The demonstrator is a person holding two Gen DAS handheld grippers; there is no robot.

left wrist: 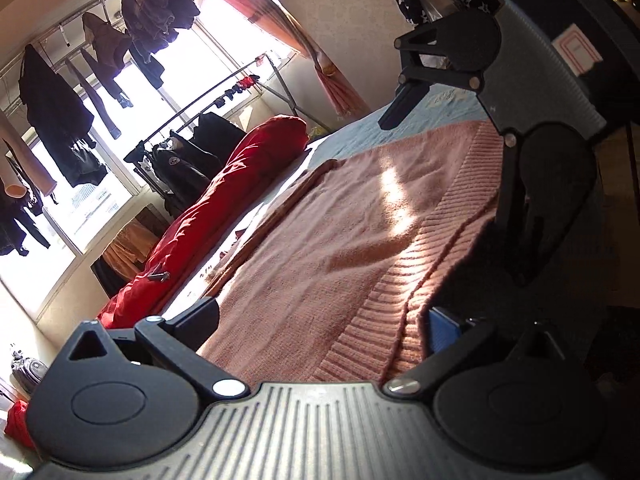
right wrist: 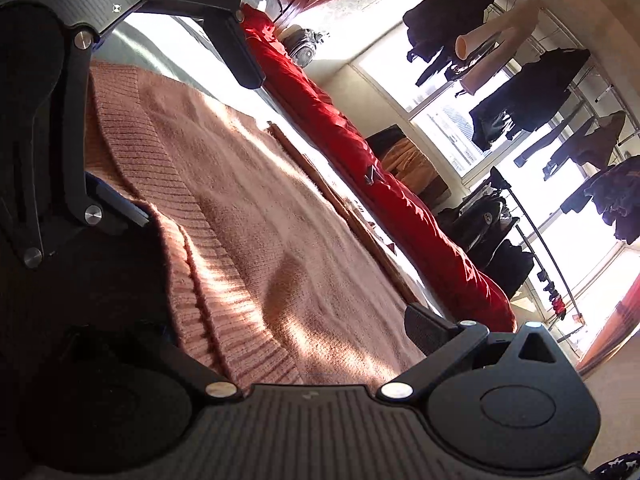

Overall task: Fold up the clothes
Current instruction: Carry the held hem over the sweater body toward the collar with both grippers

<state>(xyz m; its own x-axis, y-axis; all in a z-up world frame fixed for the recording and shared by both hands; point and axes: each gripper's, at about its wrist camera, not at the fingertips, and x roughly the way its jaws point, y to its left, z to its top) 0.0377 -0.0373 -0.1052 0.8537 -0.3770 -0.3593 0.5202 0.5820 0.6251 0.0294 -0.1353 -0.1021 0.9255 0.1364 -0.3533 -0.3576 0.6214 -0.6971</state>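
A pink knitted sweater lies spread on the bed, its ribbed hem nearest me. My left gripper is open, its fingers wide apart on either side of the hem; the blue-padded finger sits at the hem's edge. My right gripper is open too, farther along the same hem. In the right wrist view the sweater fills the middle. There my right gripper straddles the hem, one finger lost in shadow, and my left gripper stands open beyond.
The bed has a pale blue sheet. A long red quilt roll lies along its far side. Beyond it are a clothes rack and dark garments hanging by bright windows. Red curtains hang by the window.
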